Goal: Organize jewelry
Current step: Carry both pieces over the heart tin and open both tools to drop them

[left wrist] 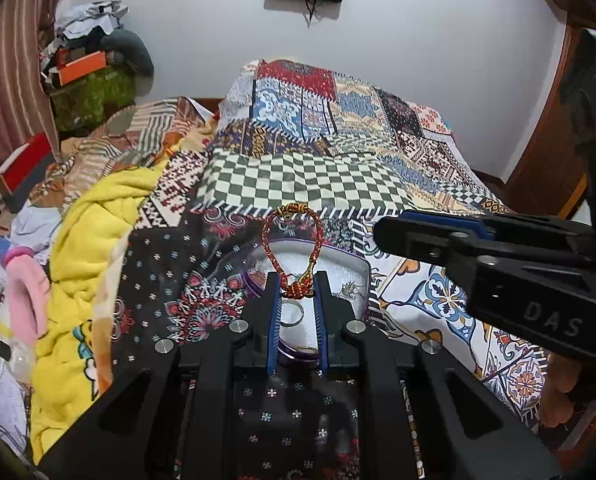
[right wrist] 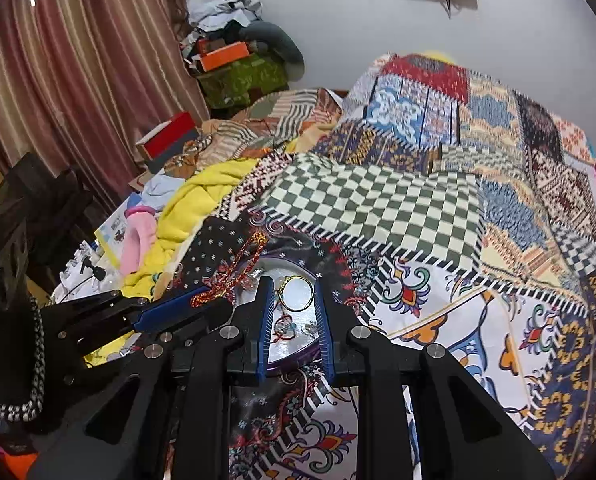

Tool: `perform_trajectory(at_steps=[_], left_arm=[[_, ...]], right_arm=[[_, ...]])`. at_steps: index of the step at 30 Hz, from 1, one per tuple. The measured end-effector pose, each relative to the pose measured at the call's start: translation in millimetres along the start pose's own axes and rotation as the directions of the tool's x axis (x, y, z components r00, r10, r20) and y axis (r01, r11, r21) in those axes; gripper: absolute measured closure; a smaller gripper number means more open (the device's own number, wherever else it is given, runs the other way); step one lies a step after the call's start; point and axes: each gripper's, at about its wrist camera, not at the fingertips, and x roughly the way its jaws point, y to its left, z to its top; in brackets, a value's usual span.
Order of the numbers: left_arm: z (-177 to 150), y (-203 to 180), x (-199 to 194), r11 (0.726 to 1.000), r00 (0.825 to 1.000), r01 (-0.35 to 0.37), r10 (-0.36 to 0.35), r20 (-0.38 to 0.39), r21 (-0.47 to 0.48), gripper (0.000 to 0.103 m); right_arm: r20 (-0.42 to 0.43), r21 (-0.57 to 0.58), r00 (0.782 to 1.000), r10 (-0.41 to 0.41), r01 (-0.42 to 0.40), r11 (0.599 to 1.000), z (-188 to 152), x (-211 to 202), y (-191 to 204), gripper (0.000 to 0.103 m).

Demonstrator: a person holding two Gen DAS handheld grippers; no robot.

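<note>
Patchwork bed, tray and bracelet: jewelry sorting was mid-step.

Near the bed's front edge sat an oval tray holding rings and small pieces. Left tongs pinched a red-and-gold braided bracelet, its loop standing up above the tray. Right tongs hovered spread over a gold ring lying in the tray. Next, I judged, the bracelet wanted lowering and releasing without tangling.
</note>
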Motion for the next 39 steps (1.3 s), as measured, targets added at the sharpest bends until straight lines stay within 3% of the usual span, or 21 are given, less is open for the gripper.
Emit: perform_trajectory(at_steps=[19, 22, 24, 32, 39], left_arm=[[-5, -2, 23, 1.0, 0.998, 0.021, -0.021, -0.058, -0.01, 0.086], [-6, 0, 21, 1.0, 0.998, 0.021, -0.022, -0.06, -0.016, 0.08], [-7, 0, 20, 1.0, 0.998, 0.016, -0.017, -0.063, -0.015, 0.066], [-7, -3, 16, 1.0, 0.999, -0.001, 0.001, -0.055, 0.0, 0.06], [-6, -3, 10, 1.0, 0.999, -0.012, 0.012, -0.047, -0.004, 0.057]], right_arm=[[-0.071, 0.02, 0.997, 0.026, -0.024, 0.999, 1, 31, -7, 0.084], [-0.077, 0.017, 0.997, 0.027, -0.025, 1.0, 1, 32, -6, 0.084], [-0.077, 0.015, 0.997, 0.026, -0.025, 1.0, 1, 33, -5, 0.084], [-0.086, 0.022, 0.995, 0.042, -0.04, 0.999, 3, 32, -5, 0.084], [-0.08, 0.043, 0.995, 0.062, -0.058, 0.997, 4, 23, -6, 0.063]])
